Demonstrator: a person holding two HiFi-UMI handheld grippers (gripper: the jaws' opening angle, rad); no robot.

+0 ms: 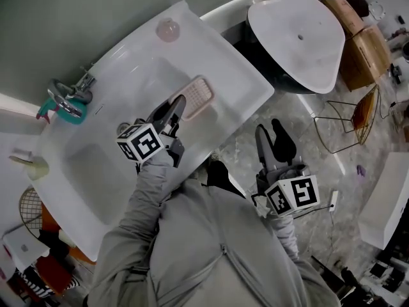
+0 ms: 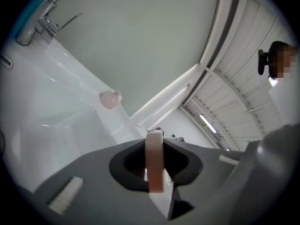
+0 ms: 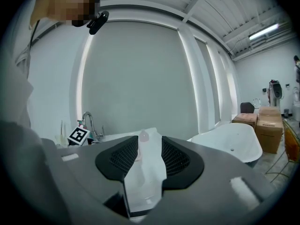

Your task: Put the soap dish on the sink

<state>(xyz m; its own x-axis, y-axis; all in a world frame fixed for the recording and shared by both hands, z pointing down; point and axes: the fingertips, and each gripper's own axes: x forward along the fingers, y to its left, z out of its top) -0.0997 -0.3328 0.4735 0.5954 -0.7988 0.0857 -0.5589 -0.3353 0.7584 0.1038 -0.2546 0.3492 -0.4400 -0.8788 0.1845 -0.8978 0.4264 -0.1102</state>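
No legible text, no readable labels

Left gripper [image 1: 174,107] pointed toward 1 o'clock, jaws pinched on the edge of the soap dish [image 1: 199,96], grey-sleeved left arm [image 1: 150,190] stretched out behind it, right gripper [image 1: 272,133] pointed toward 12 o'clock, jaws parted and empty.

In the head view, the left gripper [image 1: 177,104] covers the near end of the pink ribbed plastic soap dish [image 1: 199,96]. The person's grey sleeve [image 1: 150,197] hides the near edge of the white rectangular sink [image 1: 236,75]. The top edge cuts off the white oval bathtub [image 1: 300,37].
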